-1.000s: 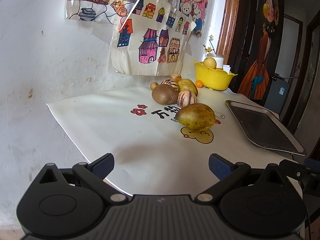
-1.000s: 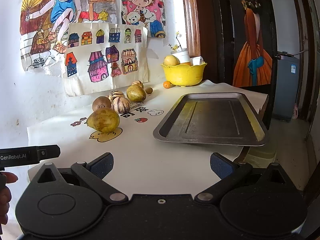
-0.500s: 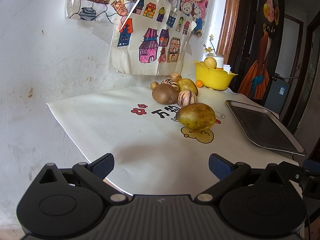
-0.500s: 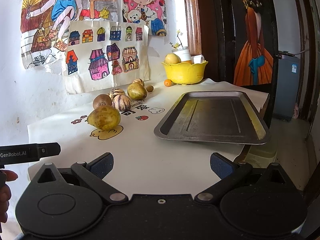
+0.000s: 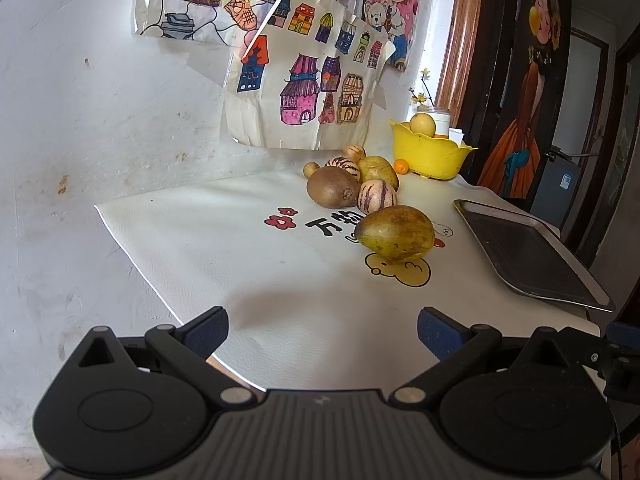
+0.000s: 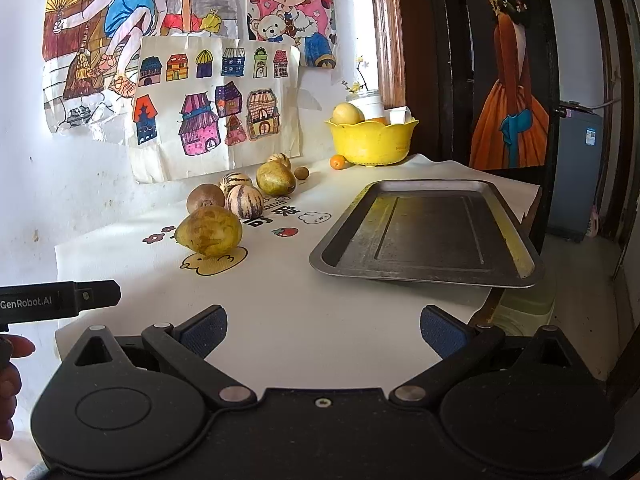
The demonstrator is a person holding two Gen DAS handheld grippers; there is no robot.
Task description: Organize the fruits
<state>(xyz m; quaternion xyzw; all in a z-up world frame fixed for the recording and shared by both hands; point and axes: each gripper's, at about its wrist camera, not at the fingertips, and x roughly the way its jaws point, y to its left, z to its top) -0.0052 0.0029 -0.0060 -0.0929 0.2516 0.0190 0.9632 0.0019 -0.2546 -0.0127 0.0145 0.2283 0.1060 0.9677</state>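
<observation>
A cluster of fruit lies on the white cloth: a big yellow-green pear (image 5: pixel 395 233) (image 6: pixel 209 230) nearest, behind it a brown kiwi (image 5: pixel 333 187) (image 6: pixel 205 197), striped melons (image 5: pixel 377 197) (image 6: pixel 244 201) and a second pear (image 6: pixel 275 178). A dark metal tray (image 6: pixel 428 232) (image 5: pixel 524 254) sits to their right with nothing in it. My left gripper (image 5: pixel 322 330) hangs open over the near cloth edge, well short of the fruit. My right gripper (image 6: pixel 323 328) is open too, low in front of the tray.
A yellow bowl (image 6: pixel 371 139) holding fruit stands at the back by the wall, a small orange (image 6: pixel 337 161) beside it. Children's drawings (image 6: pixel 216 108) hang on the wall behind. The table edge drops off on the right past the tray.
Both grippers have barely shifted; the right wrist view has crept slightly closer to the table. Both stay open and the fruit has not moved.
</observation>
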